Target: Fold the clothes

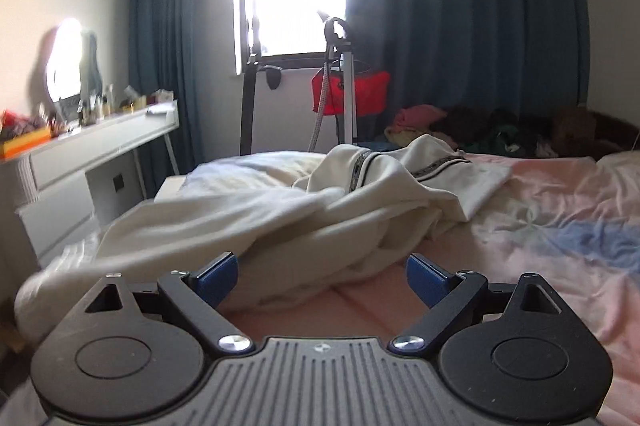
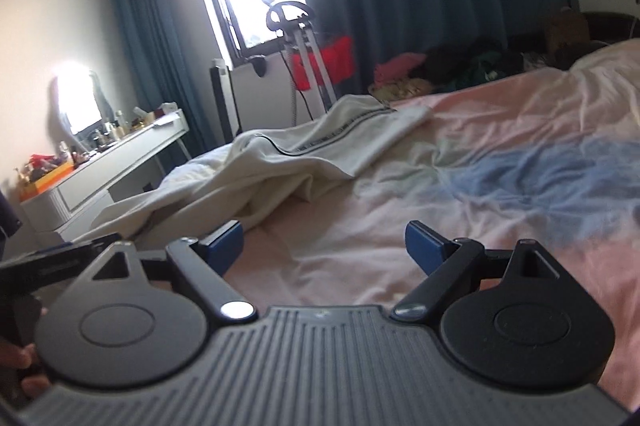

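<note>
A cream garment [image 1: 280, 214] lay rumpled across the pink bed [image 1: 540, 226], both grippers spread wide and empty.

The garment stretched lengthwise from the bed's near left edge toward its far side, striped trim farthest away. The left gripper [image 1: 322, 280] hovered right at its near folds, blue pads [image 1: 218, 274] not pressing cloth; the right gripper [image 2: 324, 246] stood beside it over bare sheet.

Cream garment [image 2: 280, 166] crumpled — pink bedsheet [image 2: 460, 154].
</note>
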A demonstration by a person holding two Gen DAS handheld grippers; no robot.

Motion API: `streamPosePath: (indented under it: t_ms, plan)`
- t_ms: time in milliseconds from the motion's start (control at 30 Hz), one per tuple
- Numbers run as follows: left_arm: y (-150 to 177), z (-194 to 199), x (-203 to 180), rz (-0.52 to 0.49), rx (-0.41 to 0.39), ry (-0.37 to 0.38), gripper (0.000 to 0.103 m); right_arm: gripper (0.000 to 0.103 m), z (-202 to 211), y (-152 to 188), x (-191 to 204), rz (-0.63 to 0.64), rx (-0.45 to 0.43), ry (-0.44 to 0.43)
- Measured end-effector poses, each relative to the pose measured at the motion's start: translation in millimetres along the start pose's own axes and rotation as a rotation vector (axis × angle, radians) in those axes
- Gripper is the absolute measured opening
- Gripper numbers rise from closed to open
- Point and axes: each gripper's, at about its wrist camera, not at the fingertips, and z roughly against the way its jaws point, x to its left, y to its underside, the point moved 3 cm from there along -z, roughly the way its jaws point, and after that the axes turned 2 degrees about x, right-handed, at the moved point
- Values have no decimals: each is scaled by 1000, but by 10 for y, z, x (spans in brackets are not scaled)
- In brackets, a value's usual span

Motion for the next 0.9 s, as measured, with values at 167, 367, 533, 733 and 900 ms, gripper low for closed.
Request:
streamPosePath:
  t_ms: [167,367,533,733,900]
  plan:
    - [-391,-879,13,-37,39,-113,93,89,-45,-5,-129,-69,28,-8]
    - [-805,-1845,-9,-107,98,-108,91,89,-428,78,-267,-147,127,-23]
    - [-870,-2655,-26,-6,310,-125,87,89,-803,161,-269,-158,167,-46]
    - [-736,-3036,-137,-90,393,-106,38,89,-1229,373,-345,-137,218,-37]
    - [-786,-2641,-215,-106,350,-87,8,89,-1313,385,-374,-148,191,-49]
